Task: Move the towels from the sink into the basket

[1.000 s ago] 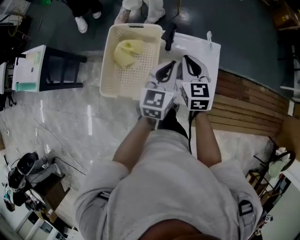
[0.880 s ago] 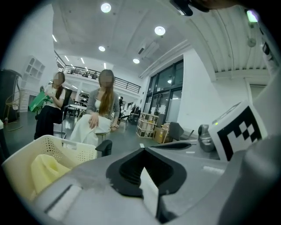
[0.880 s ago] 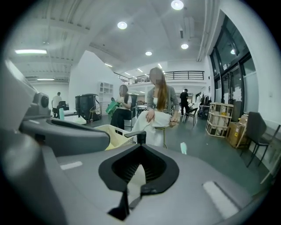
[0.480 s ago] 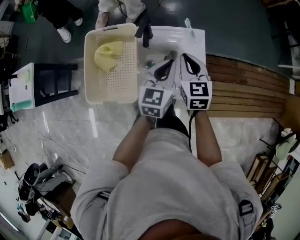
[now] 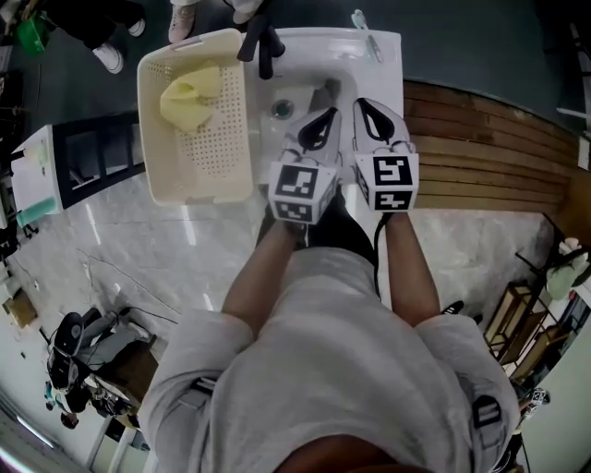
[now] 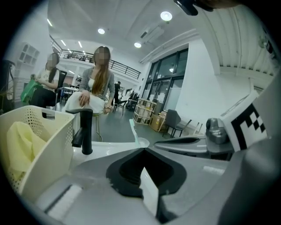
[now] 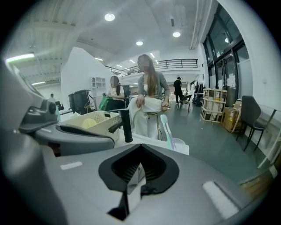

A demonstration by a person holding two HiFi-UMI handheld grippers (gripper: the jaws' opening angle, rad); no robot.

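Both tongs have sunk and pushed forward over the sink [image 5: 388, 65], side by side. The left tongs [image 5: 325, 115] and right tongs [image 5: 367, 109] are each pressed fully together, with nothing between them. One yellow towel [image 5: 187, 97] lies in the basket [image 5: 217, 152], just left of the sink. The basin round the drain [image 5: 283, 109] shows no towel (the tongs hide the rest), so this looks like a reach for another. The white surface carries a black faucet [image 5: 263, 46] and a toothbrush [image 5: 363, 20]. Around it are a marble floor [image 5: 129, 249], wooden slats [image 5: 480, 148] and a seated person [image 6: 94, 85] beyond.
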